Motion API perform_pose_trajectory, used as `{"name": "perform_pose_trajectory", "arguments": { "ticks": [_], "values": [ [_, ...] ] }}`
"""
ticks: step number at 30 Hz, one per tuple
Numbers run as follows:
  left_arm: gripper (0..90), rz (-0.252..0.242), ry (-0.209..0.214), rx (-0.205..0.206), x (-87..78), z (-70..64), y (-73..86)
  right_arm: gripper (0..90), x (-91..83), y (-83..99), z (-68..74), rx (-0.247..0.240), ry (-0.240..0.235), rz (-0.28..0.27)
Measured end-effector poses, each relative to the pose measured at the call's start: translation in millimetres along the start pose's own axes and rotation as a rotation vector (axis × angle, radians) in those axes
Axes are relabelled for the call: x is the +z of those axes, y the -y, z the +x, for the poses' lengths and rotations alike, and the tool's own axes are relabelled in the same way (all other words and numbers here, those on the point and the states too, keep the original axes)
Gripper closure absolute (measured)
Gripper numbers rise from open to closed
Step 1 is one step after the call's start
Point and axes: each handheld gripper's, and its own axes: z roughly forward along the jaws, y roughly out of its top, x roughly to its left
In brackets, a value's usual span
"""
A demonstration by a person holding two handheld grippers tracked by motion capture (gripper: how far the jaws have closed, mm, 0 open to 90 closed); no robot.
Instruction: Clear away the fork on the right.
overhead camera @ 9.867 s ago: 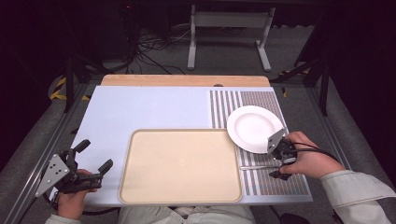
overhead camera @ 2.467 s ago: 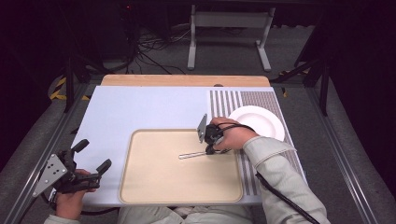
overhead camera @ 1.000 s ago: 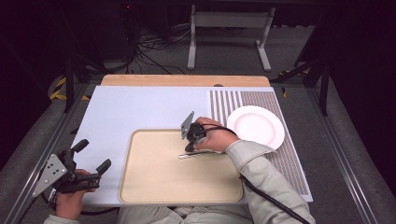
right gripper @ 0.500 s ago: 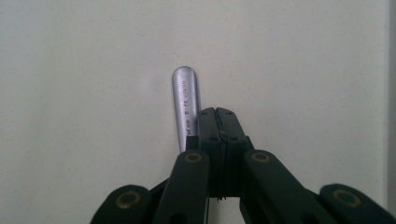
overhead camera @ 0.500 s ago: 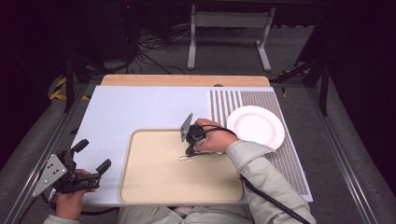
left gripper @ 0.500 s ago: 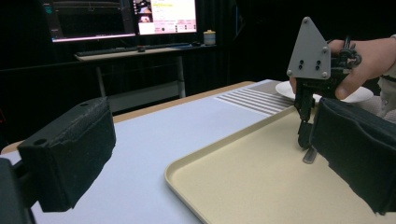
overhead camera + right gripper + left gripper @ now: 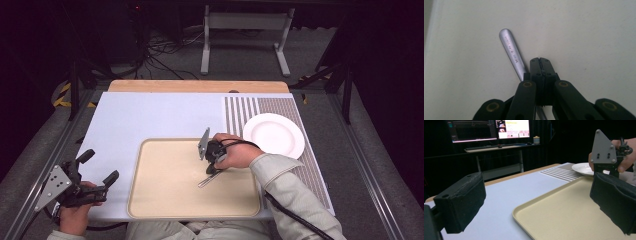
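Note:
A beige tray (image 7: 150,200) lies at the table's front middle. My right gripper (image 7: 213,169) is low over the tray's upper right part, shut on a thin metal utensil (image 7: 206,180) whose free end slants down-left onto the tray. In the right gripper view the jaws of the right gripper (image 7: 539,60) are pressed together and the utensil's rounded handle end (image 7: 510,47) sticks out to their left over the tray (image 7: 586,32). My left gripper (image 7: 100,166) is held off the table's front left corner, open and holding nothing. The left gripper (image 7: 537,205) points across the tray (image 7: 564,217).
A white plate (image 7: 274,135) sits on the striped mat (image 7: 240,110) at the right, also seen as the plate (image 7: 584,168) behind the right hand. The pale blue table top (image 7: 150,115) has free room left and behind the tray. Monitors and a desk stand far behind.
The right gripper has come from beside the plate leftward onto the tray with the utensil. Over the last second it has hardly shifted. The left gripper has stayed put.

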Motion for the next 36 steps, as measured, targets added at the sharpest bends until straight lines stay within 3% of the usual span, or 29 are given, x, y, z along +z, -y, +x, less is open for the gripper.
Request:
{"name": "perform_pose_trajectory", "arguments": {
  "ticks": [21, 36],
  "values": [
    [1.0, 0.001, -0.003, 0.002, 1.1, -0.3, 0.0, 90.0, -7.5, 26.8, 27.9, 0.004, -0.066, 0.045],
    [1.1, 0.005, 0.0, 0.001, 2.4, -0.5, 0.4, 90.0, -13.3, 45.1, 38.5, 0.032, -0.07, 0.049]
  ]
}}
